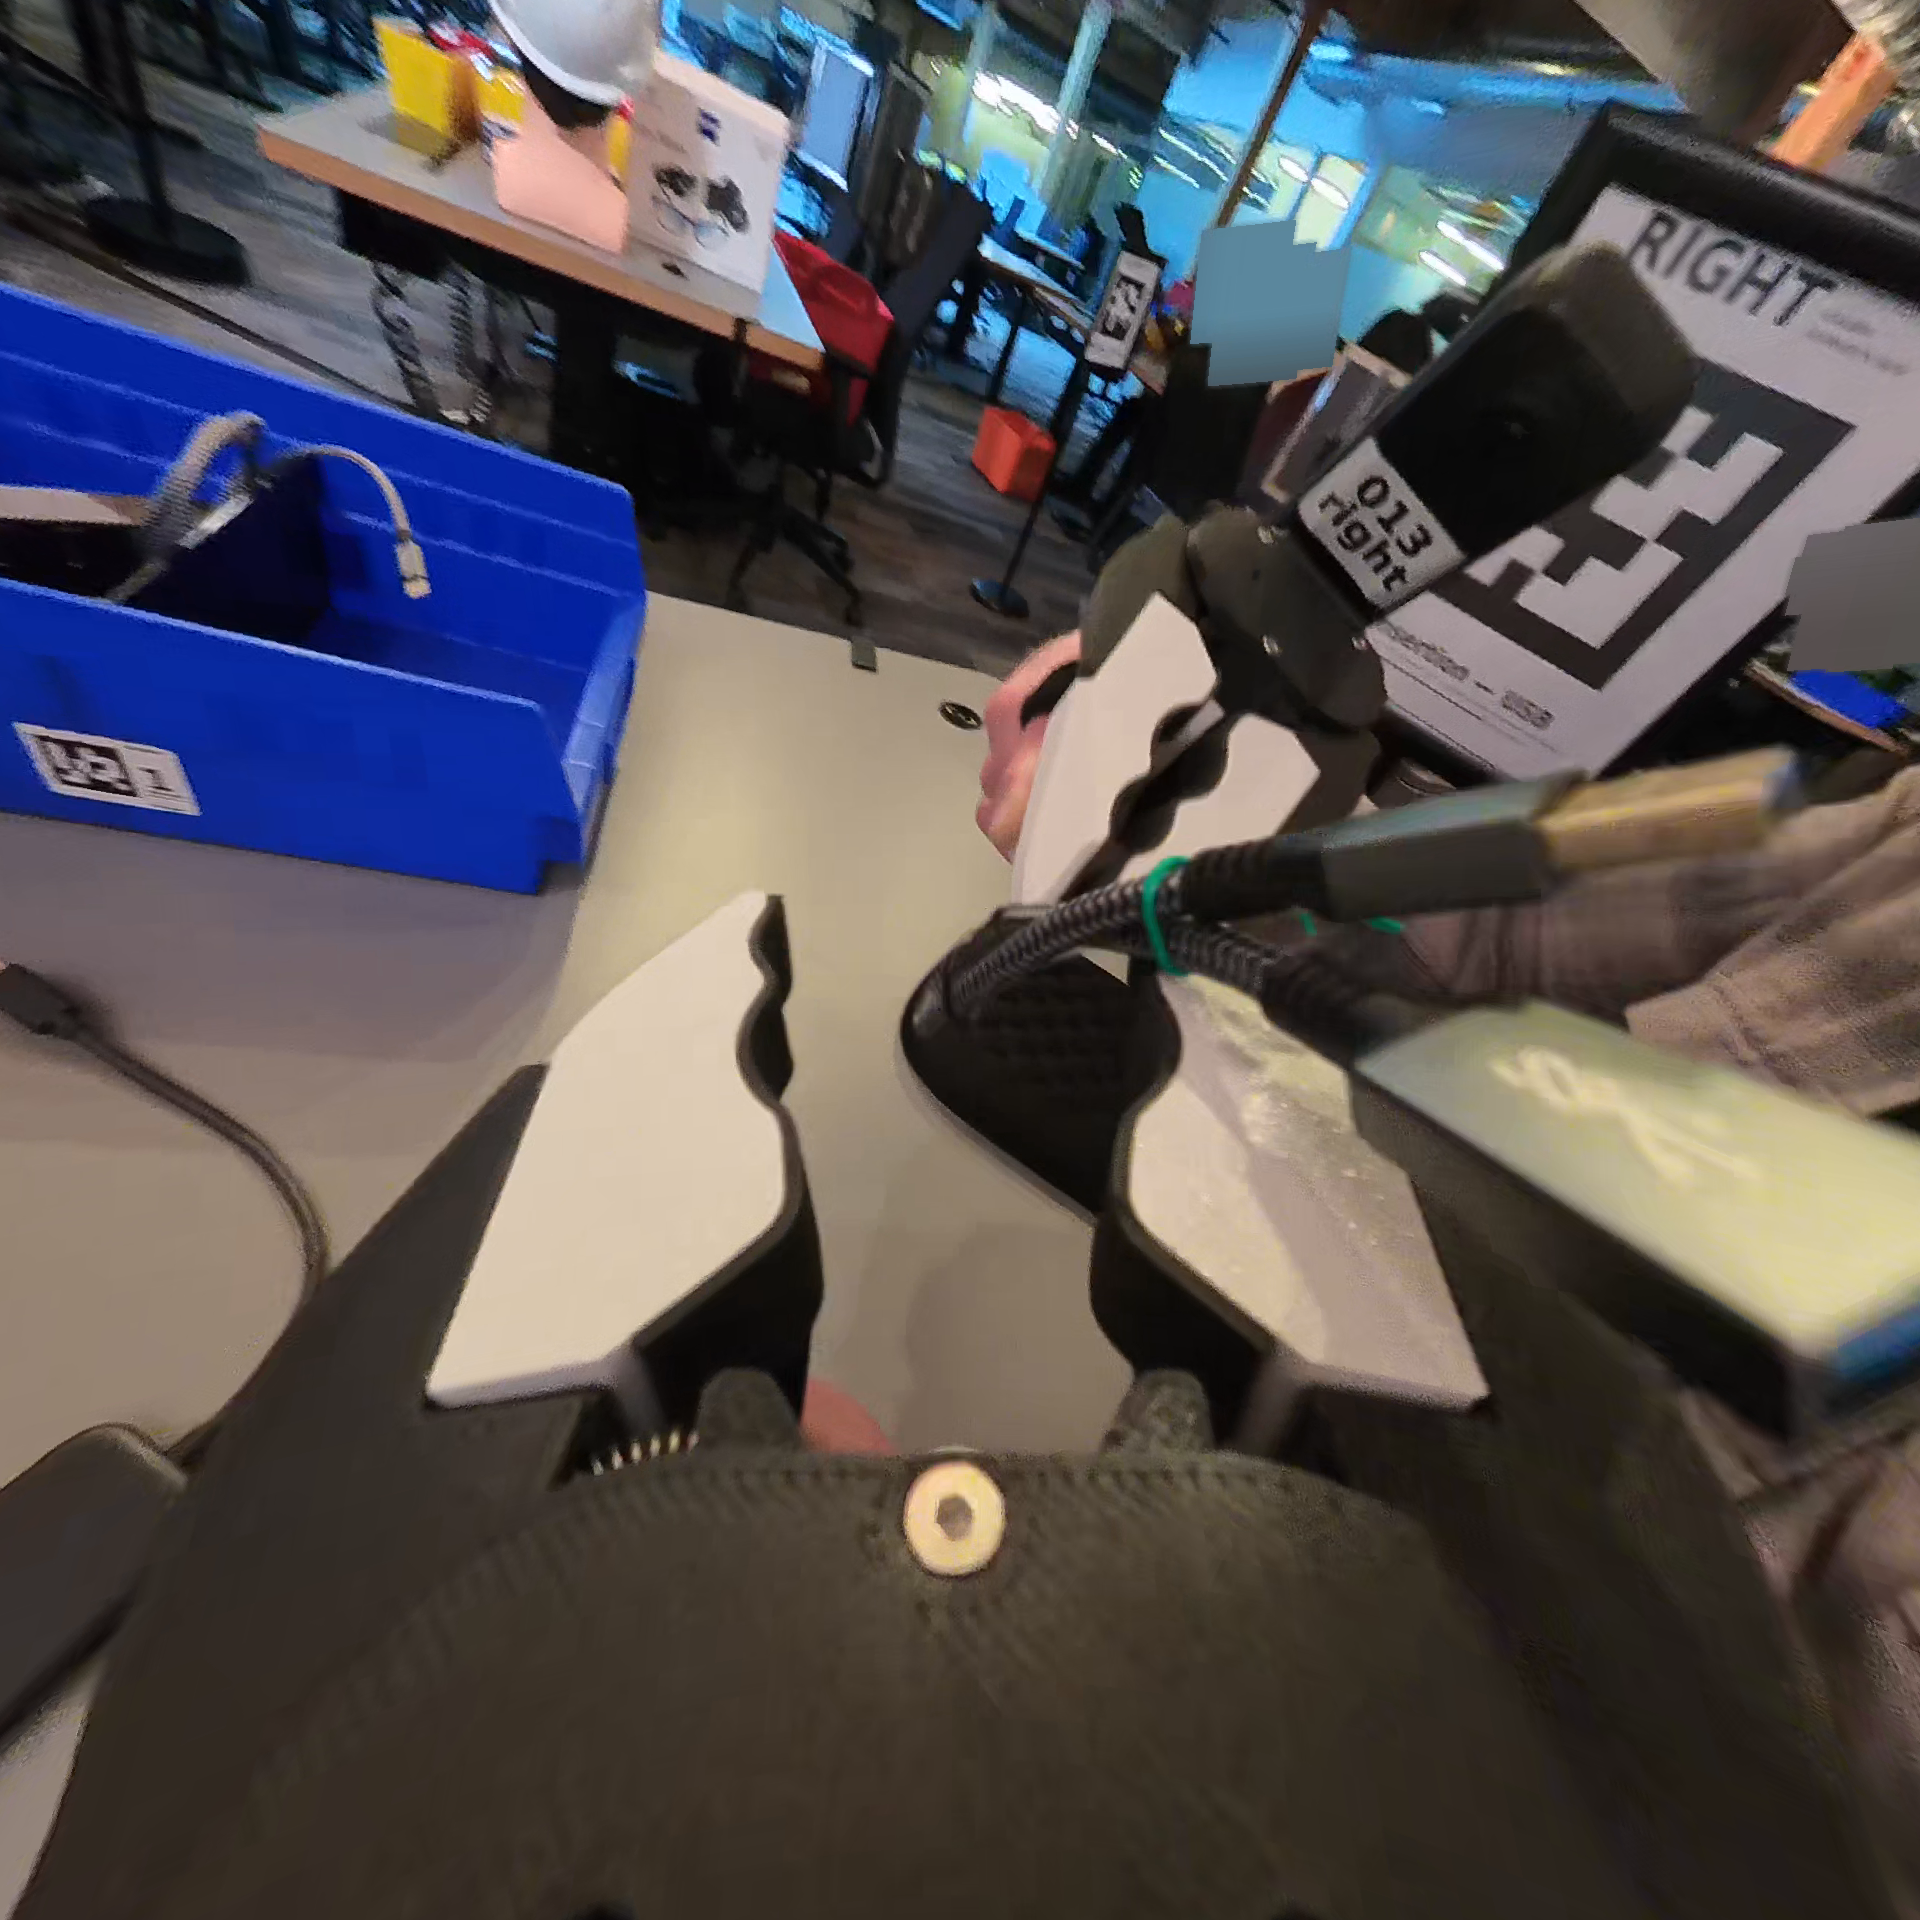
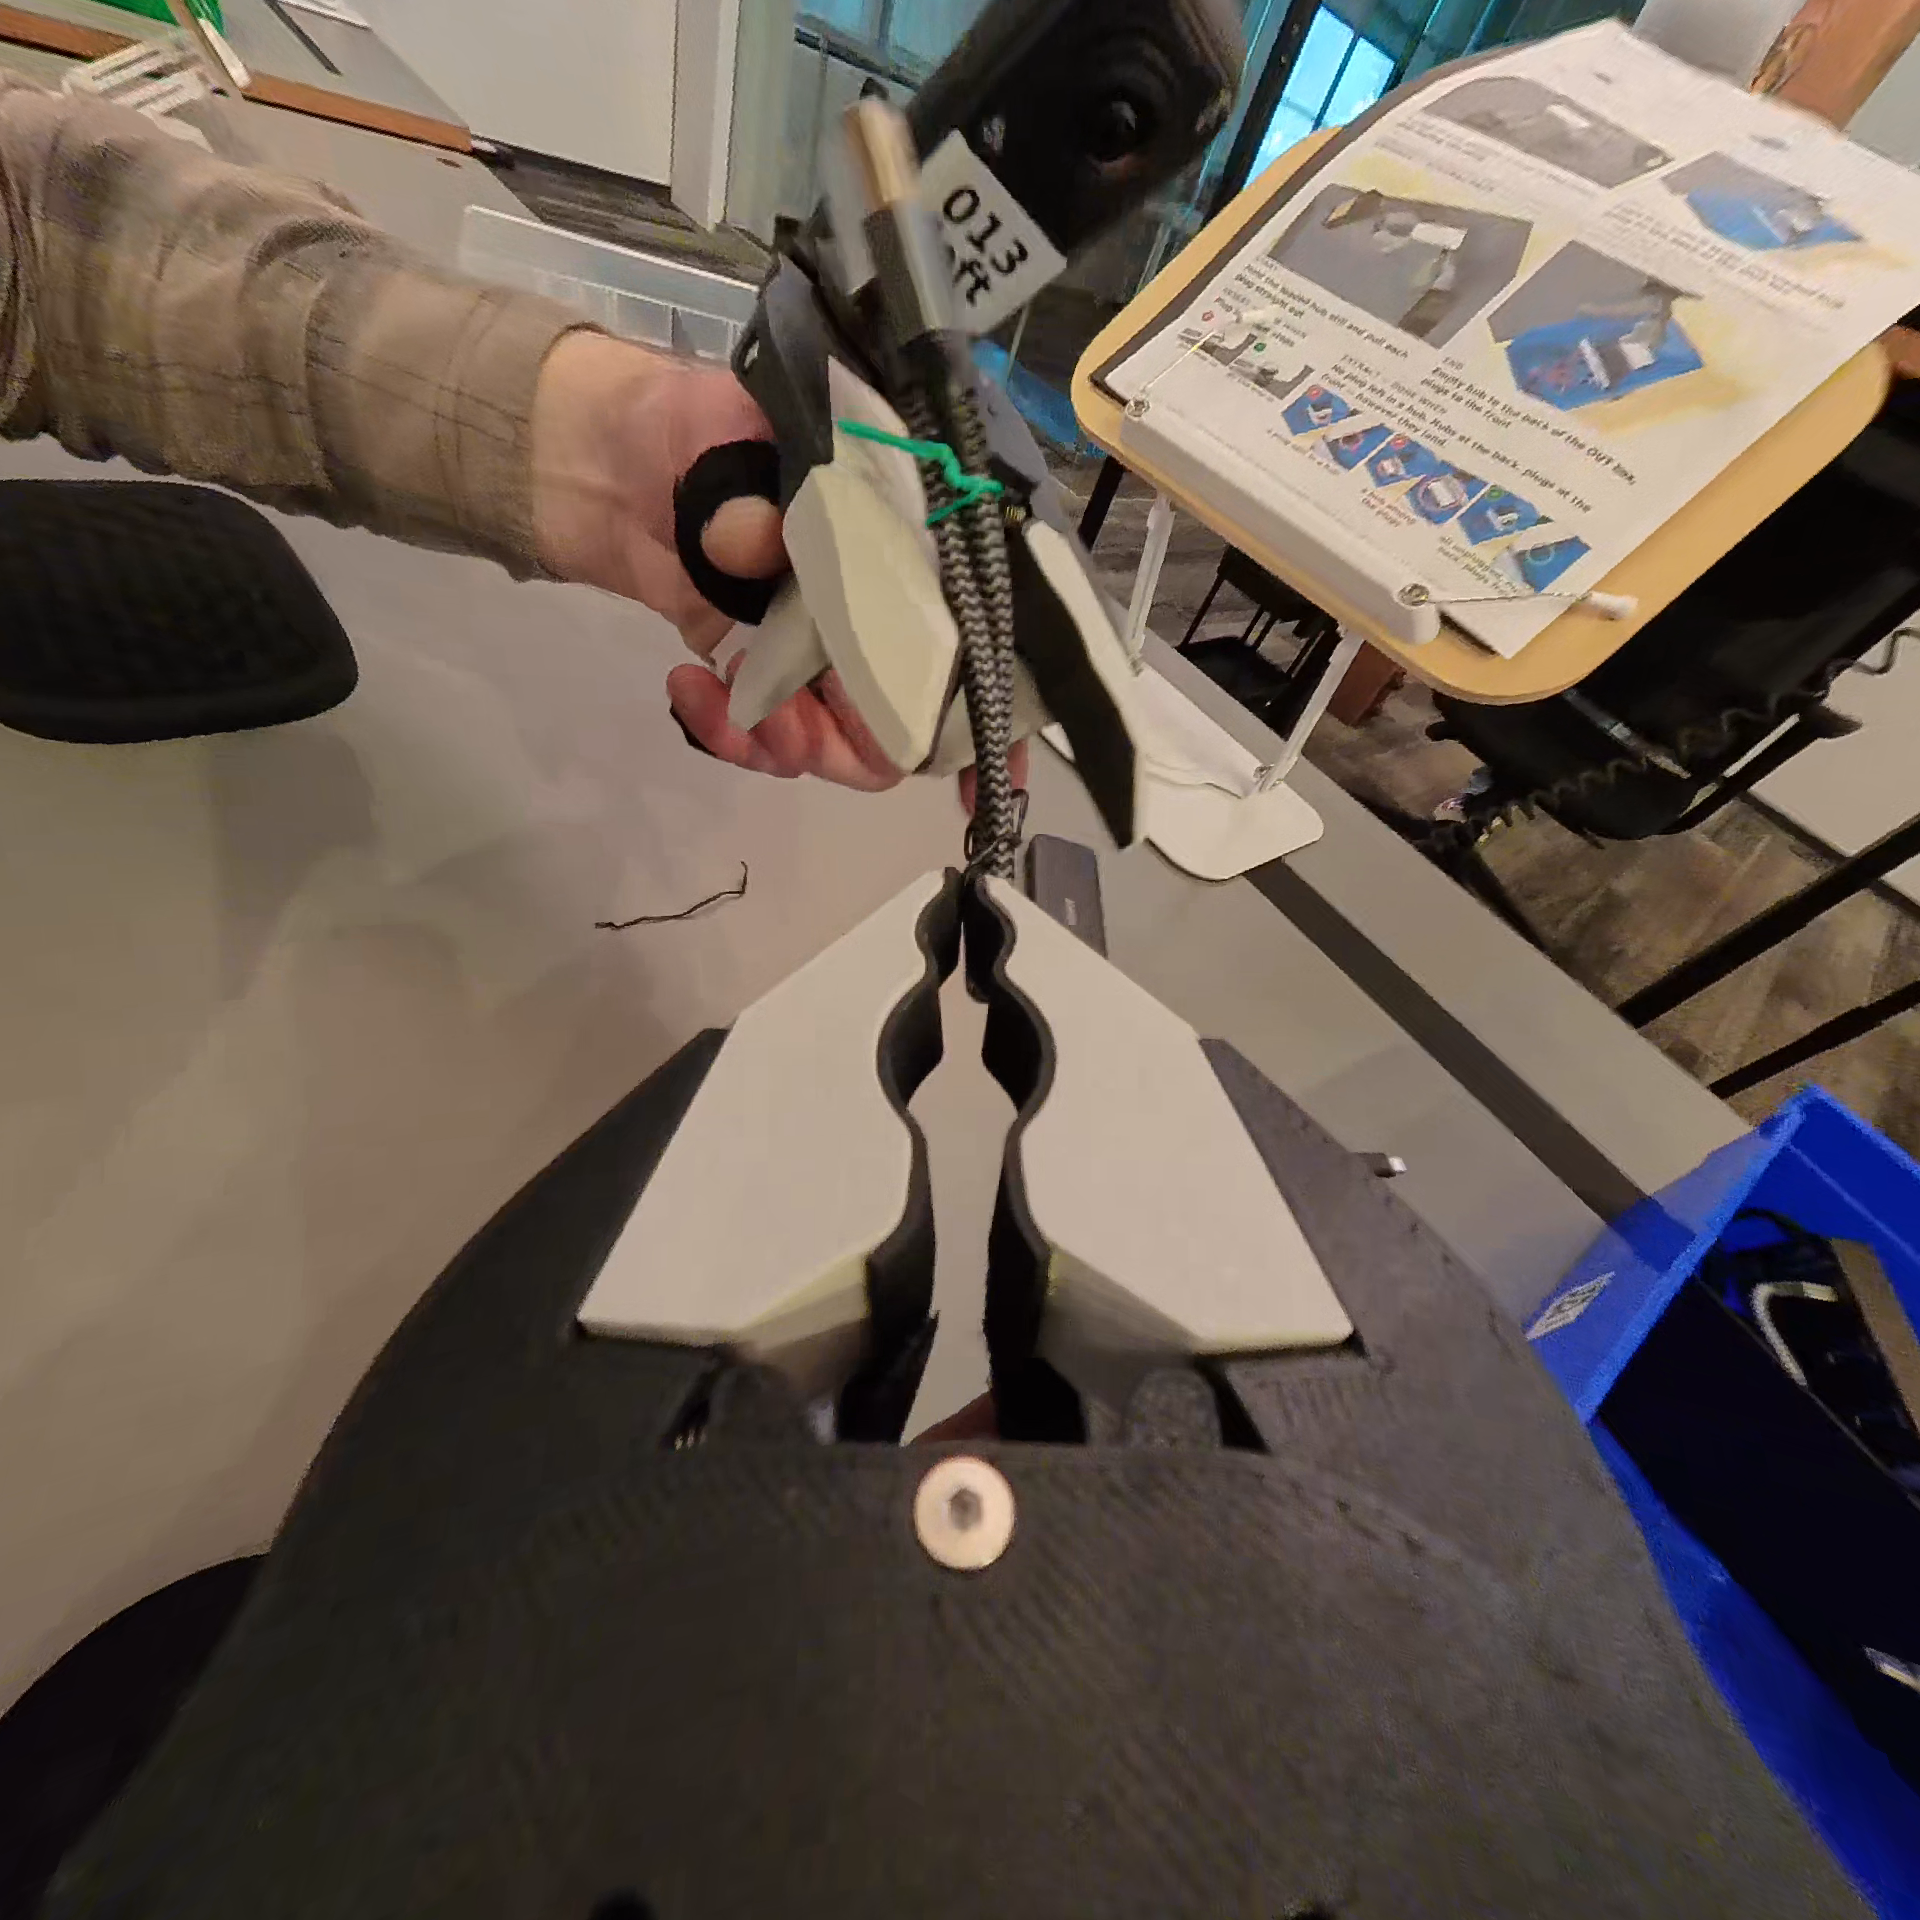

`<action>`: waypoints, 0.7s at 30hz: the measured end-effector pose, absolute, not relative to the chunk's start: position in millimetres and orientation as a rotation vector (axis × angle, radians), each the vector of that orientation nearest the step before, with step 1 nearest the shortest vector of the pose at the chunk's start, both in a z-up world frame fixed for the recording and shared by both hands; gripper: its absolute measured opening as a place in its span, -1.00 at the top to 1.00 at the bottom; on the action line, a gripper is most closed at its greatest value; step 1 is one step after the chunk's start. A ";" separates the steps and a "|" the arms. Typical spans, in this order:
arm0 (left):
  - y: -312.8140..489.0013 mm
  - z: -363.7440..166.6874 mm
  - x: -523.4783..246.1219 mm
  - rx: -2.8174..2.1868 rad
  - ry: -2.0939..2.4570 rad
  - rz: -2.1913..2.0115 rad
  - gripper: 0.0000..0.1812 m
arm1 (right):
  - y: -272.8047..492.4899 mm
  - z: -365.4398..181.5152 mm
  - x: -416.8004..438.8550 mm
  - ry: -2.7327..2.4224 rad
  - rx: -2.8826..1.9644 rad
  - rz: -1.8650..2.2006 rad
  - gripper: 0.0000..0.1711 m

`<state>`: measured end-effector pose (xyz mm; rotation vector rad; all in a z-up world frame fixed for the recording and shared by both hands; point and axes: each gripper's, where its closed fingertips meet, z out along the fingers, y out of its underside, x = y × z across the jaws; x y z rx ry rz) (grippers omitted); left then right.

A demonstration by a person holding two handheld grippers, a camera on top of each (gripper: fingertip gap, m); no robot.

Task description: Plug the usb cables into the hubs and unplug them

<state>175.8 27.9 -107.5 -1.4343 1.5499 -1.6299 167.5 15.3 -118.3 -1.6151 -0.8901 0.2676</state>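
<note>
A grey USB hub (image 1: 1662,1174) hangs at the right of the left wrist view. Its braided cable (image 1: 1174,925) is folded double, bound with a green tie, and ends in a gold-tipped USB plug (image 1: 1558,831). My right gripper (image 2: 964,891) is shut on the fold of the cable (image 2: 982,665); it also shows in the left wrist view (image 1: 1049,904). The hub (image 2: 1065,894) shows just behind the right gripper's tips. My left gripper (image 1: 847,966) is open above the table, and the cable runs along its right finger. In the right wrist view the left gripper (image 2: 977,686) is held by a hand, and the plug (image 2: 883,177) points up beside its camera.
A blue bin (image 1: 312,707) with a grey cable end (image 1: 390,509) stands at the table's left; another blue bin (image 2: 1714,1351) is at the right. An instruction sheet on a stand (image 2: 1455,364) is behind. A black cable (image 1: 208,1122) and a black thread (image 2: 675,909) lie on the grey table (image 2: 312,987). Left and right tips are no more than a few centimetres apart.
</note>
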 end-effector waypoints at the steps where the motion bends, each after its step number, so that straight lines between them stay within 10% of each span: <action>1: 30.4 -106.6 176.2 -1.443 1.532 -1.610 0.29 | 15.5 -119.9 166.4 -0.889 -1.620 0.278 1.00; 21: 89.7 -218.3 213.2 -1.789 1.719 -0.833 0.22 | 13.7 -199.2 130.6 -1.042 -1.833 0.498 1.00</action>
